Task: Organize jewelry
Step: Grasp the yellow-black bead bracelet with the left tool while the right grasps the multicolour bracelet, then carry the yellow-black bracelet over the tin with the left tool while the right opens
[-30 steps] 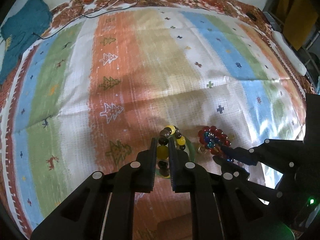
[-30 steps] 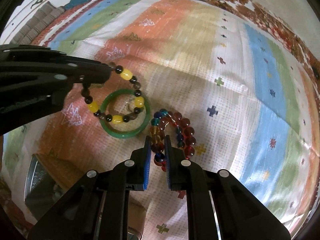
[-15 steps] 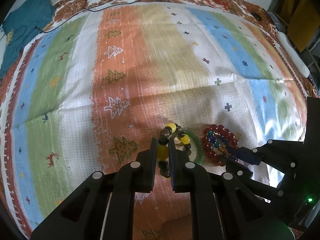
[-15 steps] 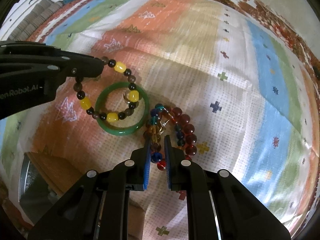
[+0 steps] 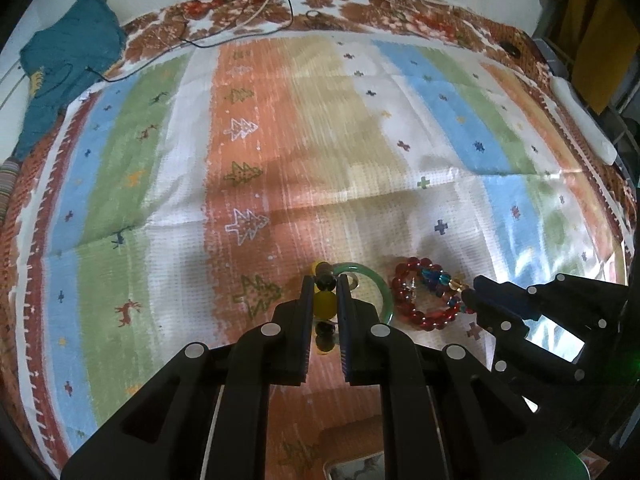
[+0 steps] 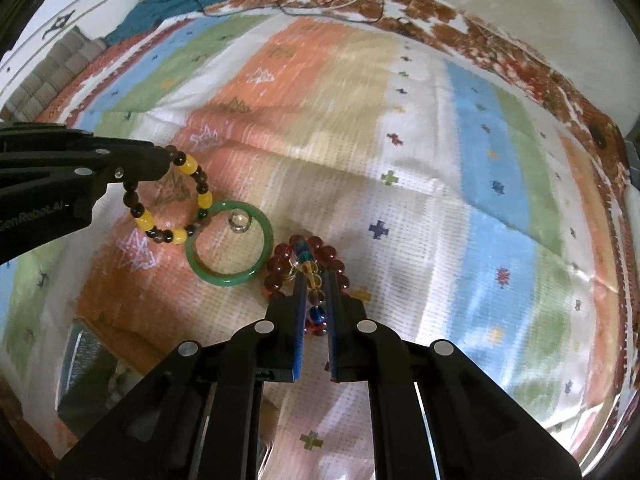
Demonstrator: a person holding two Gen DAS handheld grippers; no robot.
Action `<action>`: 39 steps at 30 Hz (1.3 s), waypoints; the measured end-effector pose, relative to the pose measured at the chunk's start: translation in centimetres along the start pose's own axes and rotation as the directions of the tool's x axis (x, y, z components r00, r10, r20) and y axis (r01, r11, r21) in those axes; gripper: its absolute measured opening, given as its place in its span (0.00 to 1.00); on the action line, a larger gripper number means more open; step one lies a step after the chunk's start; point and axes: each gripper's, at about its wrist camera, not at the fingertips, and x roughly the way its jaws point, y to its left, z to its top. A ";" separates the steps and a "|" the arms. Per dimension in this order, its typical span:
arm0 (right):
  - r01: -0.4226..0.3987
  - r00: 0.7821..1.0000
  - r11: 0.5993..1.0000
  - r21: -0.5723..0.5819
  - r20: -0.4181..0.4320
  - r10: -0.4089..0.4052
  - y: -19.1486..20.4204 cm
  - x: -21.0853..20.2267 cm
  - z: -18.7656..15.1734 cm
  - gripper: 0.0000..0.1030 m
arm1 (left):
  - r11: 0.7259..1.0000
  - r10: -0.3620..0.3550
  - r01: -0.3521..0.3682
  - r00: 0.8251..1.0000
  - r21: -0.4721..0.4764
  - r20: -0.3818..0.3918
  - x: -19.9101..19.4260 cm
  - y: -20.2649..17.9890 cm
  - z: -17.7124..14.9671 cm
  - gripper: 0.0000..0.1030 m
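Yellow-and-dark bead bracelet point(image 6: 170, 204) hangs limp from left gripper point(image 5: 325, 304), jaws pinching one bead. Right gripper point(image 6: 316, 300) jaws pinch multicolour strand point(image 6: 314, 292) atop red bead bracelet point(image 5: 424, 292). Green bangle point(image 6: 230, 248) lies between: rigid, slippery; grip its rim.

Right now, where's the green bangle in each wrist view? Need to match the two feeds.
Left wrist: green bangle sits lower centre, just right of the left hand-held gripper, partly hidden by its fingers.
Right wrist: green bangle sits left of centre, whole ring visible, up-left of the right hand-held gripper.
Shared landmark: red bead bracelet lies beside the bangle in both.
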 end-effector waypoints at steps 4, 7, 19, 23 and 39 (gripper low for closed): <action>0.003 1.000 1.000 0.021 0.029 -0.004 -0.1 -1.1 0.2 0.10 | 1.000 -0.002 0.002 1.000 -0.006 0.021 -1.2 -0.2 -0.4 0.10; 0.009 0.999 1.000 0.025 0.045 -0.010 0.0 -1.7 0.2 0.10 | 1.000 -0.001 0.001 0.999 -0.002 0.033 -2.2 -0.4 -0.9 0.10; 0.035 0.991 0.998 0.055 0.128 -0.042 0.1 -5.3 -0.5 0.10 | 1.000 -0.005 0.005 0.995 -0.004 0.097 -5.9 -0.7 -2.7 0.10; 0.042 0.986 0.998 0.052 0.159 -0.049 0.2 -6.6 -0.8 0.10 | 1.000 -0.013 0.012 0.992 0.010 0.122 -7.3 -1.4 -3.7 0.10; 0.014 0.966 0.996 0.092 0.256 -0.037 0.2 -10.6 -2.5 0.09 | 0.999 -0.031 0.023 0.981 0.042 0.192 -11.4 -3.4 -7.4 0.10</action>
